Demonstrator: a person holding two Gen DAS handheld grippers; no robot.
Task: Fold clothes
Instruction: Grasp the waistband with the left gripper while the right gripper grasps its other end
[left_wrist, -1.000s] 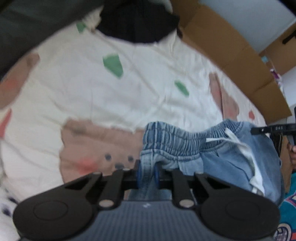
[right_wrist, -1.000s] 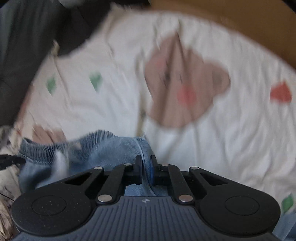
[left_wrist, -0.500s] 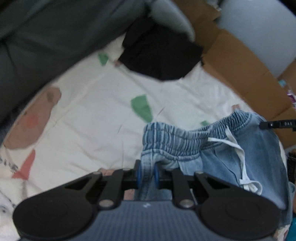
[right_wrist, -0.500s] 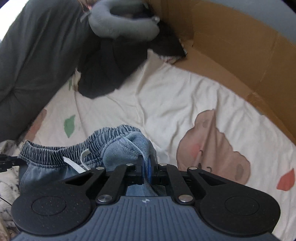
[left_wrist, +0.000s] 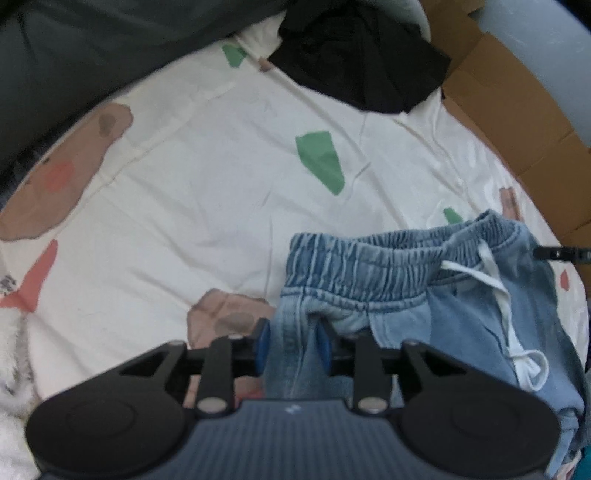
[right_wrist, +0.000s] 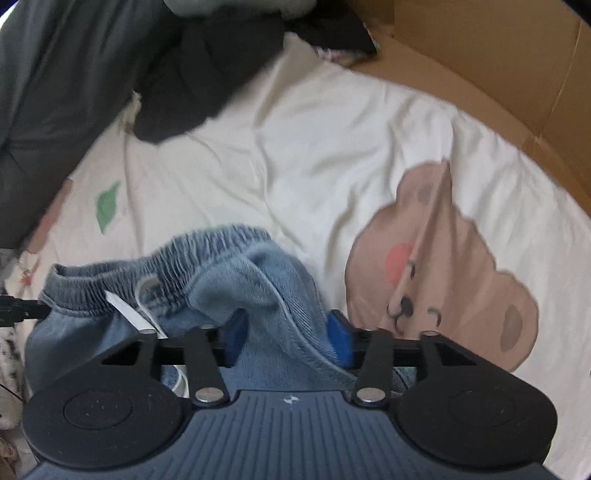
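Take the faded blue denim shorts with the gathered elastic waistband (left_wrist: 424, 295) as your landmark: they lie bunched on the cream bedsheet printed with brown bears and green and red shapes (left_wrist: 221, 166), waistband end away from you, with the white drawstring (left_wrist: 495, 280) trailing down the front.

At the shorts' left edge, your left gripper (left_wrist: 292, 345) has a thick fold of denim between its blue pads (left_wrist: 261, 345). The jaws are opening, but the fold looks to fill the gap, so the cloth seems pinched for now. At the shorts' right edge, your right gripper (right_wrist: 288, 336) is also opening, already much wider: the denim droops through the gap and the left pad stands clear of it, so that side is let go.

Beyond the waistband, a crumpled black garment (left_wrist: 365, 62) lies at the far end of the sheet, with brown cardboard (left_wrist: 517, 110) to its right.

The risk, as I judge it, is the uneven release. If you lift the left gripper away before it fully opens, the snagged fold may drag the shorts askew and undo the lay. The drawstring loop could also catch a finger as you withdraw. The waistband is rumpled, so any fold made on it now would likely come out crooked.
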